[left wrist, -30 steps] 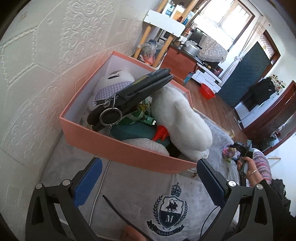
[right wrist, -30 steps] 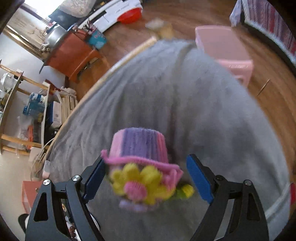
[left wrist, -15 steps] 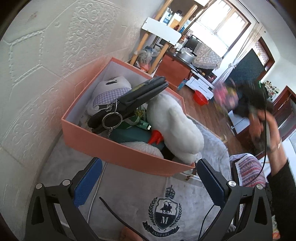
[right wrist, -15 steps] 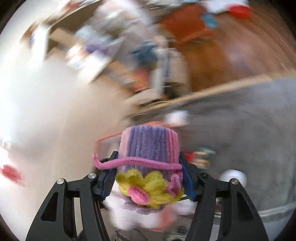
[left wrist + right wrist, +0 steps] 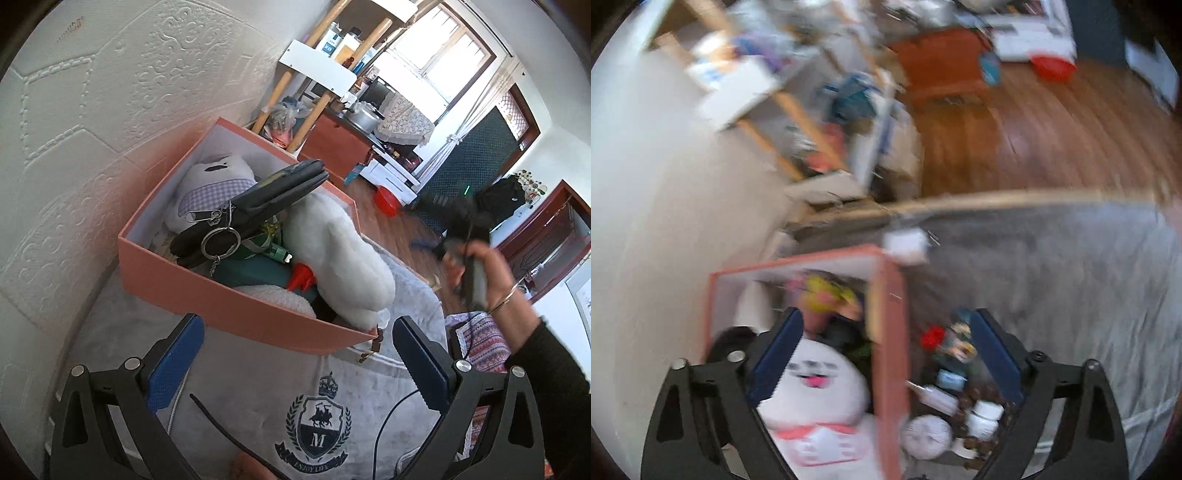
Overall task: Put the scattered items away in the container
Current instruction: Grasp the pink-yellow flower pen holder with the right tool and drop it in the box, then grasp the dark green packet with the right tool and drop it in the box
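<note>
Right gripper (image 5: 886, 354) over the box (image 5: 890, 332), jaws wide and just been opening, nothing pressed between the pads; blurred yellow-and-pink flower toy (image 5: 822, 291) loose inside the box at 11 o'clock from the gripper, up by the far wall. White plush (image 5: 812, 398) directly below, inside the box at 7 o'clock. Outside the box wall, at 4 to 5 o'clock, small scattered items (image 5: 960, 398) on the grey blanket (image 5: 1052, 295): a red-topped figure, a white round piece, a small white jar, beads. Whole view smeared.

Left gripper (image 5: 297, 365) released, jaws apart and empty, low over the blanket near the box's (image 5: 229, 306) near wall at 12 o'clock. In the box: black wallet (image 5: 266, 206) with a key ring lying tilted on top, white plush (image 5: 340, 266) at 1 o'clock, checked plush (image 5: 210, 184) at 11. Right hand (image 5: 476, 269) with its blurred gripper raised at 2 o'clock, off past the box.
</note>
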Demonstrator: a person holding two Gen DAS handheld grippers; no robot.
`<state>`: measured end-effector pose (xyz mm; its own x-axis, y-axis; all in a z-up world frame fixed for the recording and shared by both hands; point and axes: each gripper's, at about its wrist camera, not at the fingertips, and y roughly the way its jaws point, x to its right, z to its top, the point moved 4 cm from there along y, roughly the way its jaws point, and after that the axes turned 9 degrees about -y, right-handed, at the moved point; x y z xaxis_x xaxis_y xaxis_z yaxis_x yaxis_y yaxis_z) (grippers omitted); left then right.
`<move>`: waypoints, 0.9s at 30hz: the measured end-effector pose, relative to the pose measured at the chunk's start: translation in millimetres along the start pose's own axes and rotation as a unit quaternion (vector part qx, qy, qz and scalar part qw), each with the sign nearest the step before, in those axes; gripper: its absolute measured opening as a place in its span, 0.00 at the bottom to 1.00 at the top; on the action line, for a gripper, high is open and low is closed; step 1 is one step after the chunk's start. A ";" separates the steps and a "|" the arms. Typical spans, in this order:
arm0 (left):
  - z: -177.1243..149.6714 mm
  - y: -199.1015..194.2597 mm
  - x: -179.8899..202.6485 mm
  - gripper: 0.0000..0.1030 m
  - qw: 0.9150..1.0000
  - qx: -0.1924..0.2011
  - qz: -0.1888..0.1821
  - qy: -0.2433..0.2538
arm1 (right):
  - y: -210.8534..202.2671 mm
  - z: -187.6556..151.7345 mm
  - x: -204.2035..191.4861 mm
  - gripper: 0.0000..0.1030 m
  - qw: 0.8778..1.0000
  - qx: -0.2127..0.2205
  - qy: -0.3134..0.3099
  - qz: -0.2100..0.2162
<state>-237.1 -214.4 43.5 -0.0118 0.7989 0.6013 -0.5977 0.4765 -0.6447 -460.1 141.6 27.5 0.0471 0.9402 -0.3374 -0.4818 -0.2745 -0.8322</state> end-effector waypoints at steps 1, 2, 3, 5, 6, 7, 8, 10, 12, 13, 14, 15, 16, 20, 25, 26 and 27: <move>0.0 0.2 0.3 1.00 1.000 0.000 0.000 0.001 | 11.0 -5.7 17.6 0.82 1.000 -0.015 0.024 0.009; 0.1 1.1 1.0 1.00 1.000 -0.001 0.001 0.002 | 23.9 -14.3 35.3 0.79 0.998 -0.031 0.050 0.016; 0.1 2.0 1.4 1.00 1.000 -0.001 0.003 0.003 | 40.9 -22.6 53.2 0.75 0.996 -0.049 0.077 0.019; 0.0 4.2 2.5 1.00 1.000 -0.003 0.006 0.005 | 70.9 -38.2 78.1 0.69 0.990 -0.078 0.113 0.029; 0.0 5.7 2.7 1.00 1.000 -0.004 0.008 0.006 | 91.2 -49.3 91.6 0.64 0.985 -0.094 0.137 0.042; 0.2 8.1 2.8 1.00 1.000 -0.006 0.010 0.007 | 104.8 -56.9 99.7 0.61 0.982 -0.100 0.154 0.053; 0.3 10.6 2.7 1.00 1.000 -0.008 0.013 0.007 | 114.1 -62.3 104.2 0.59 0.979 -0.103 0.166 0.063; 0.8 16.3 2.1 1.00 1.000 -0.013 0.019 0.008 | 142.0 -74.8 113.1 0.45 0.970 -0.111 0.193 0.093; 1.2 23.7 0.8 1.00 0.999 -0.022 0.026 0.008 | 156.6 -82.1 116.0 0.30 0.970 -0.110 0.195 0.091; 1.5 26.3 -0.1 1.00 0.999 -0.026 0.029 0.006 | 155.4 -82.3 117.0 0.23 0.972 -0.102 0.193 0.089; 1.3 27.7 -0.5 1.00 0.999 -0.028 0.031 0.004 | 153.8 -82.4 119.4 0.21 0.972 -0.096 0.194 0.094; 1.1 27.2 -0.3 1.00 0.999 -0.027 0.031 0.004 | 149.3 -82.7 123.0 0.15 0.970 -0.090 0.202 0.101; 0.6 25.9 0.6 1.00 0.999 -0.025 0.031 0.007 | 141.1 -81.5 125.1 0.10 0.970 -0.083 0.204 0.106; -1.6 14.7 3.7 1.00 0.999 -0.011 0.027 0.015 | 95.1 -66.3 117.2 0.08 0.976 -0.050 0.174 0.120; -1.3 9.0 1.8 1.00 1.000 -0.007 0.027 0.010 | 13.3 -25.5 49.1 0.08 0.977 0.004 0.112 0.183; -1.2 8.4 1.4 1.00 1.000 -0.007 0.027 0.009 | 2.5 -20.0 28.7 0.08 0.974 0.007 0.098 0.203; -1.0 7.7 1.2 1.00 1.000 -0.006 0.027 0.009 | -4.8 -14.2 4.7 0.11 0.972 0.004 0.082 0.220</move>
<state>-240.9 -209.3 38.8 -0.0301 0.8303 0.5565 -0.5864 0.4362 -0.6826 -445.1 144.5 23.7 -0.0260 0.6865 -0.7267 -0.4940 -0.6408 -0.5876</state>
